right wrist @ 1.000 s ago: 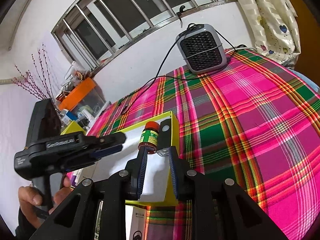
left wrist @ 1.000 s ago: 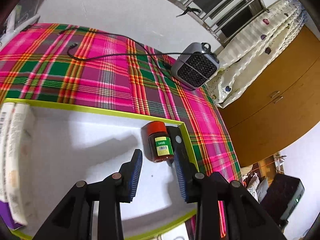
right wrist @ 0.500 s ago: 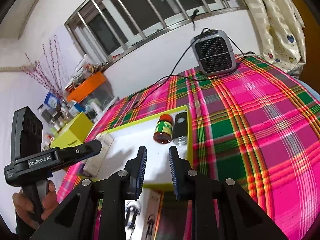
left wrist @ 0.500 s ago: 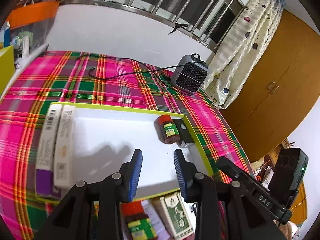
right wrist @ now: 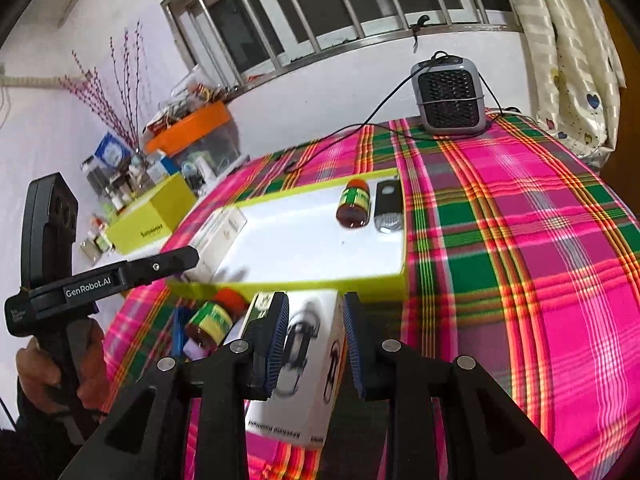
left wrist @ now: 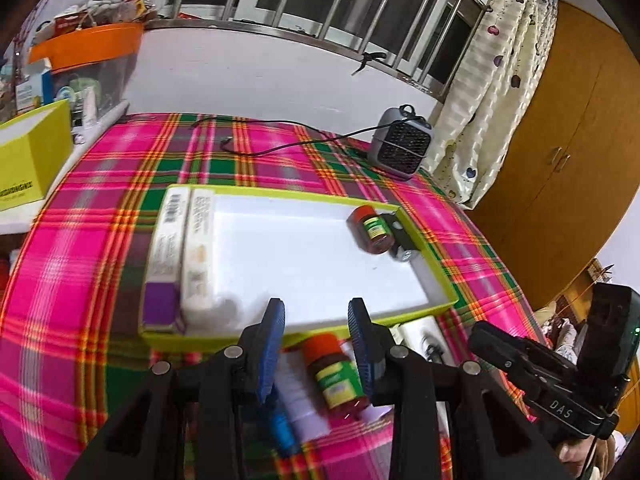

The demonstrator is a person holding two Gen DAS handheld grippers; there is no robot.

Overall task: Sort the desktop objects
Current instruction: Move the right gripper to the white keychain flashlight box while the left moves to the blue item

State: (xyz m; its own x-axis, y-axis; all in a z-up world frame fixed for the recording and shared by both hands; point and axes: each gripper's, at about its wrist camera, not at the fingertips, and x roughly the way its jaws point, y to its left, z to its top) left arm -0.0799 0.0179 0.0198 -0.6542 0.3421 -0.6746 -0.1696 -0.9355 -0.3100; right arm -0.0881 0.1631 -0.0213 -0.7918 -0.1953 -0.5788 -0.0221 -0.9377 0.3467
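Nearest, the left gripper (left wrist: 316, 336) hangs with its ribbed blue pads (left wrist: 272, 344) spread apart and empty above a loose red-capped jar (left wrist: 334, 372) with a green-yellow label, lying on its side on the cloth just outside the tray. The right gripper (right wrist: 314, 344) is likewise parted and holds nothing, poised over a white printed carton (right wrist: 304, 364) whose lettering is too blurred to read. The other handle, seen from the right wrist, reads "GenRobot.AI".

Beyond lies a shallow rectangular tray (left wrist: 432, 276), white inside with a lime-green rim, on a pink, green and orange plaid tablecloth (right wrist: 520, 240). Along its left side rest two long cartons (left wrist: 180, 256), one with a barcode. At its far right corner a second red-capped jar (left wrist: 370, 230) lies beside a small black device (left wrist: 400, 236).

Farther back stand a grey grilled fan heater (right wrist: 450, 98) with a black cord and a lime-green box (right wrist: 150, 220).
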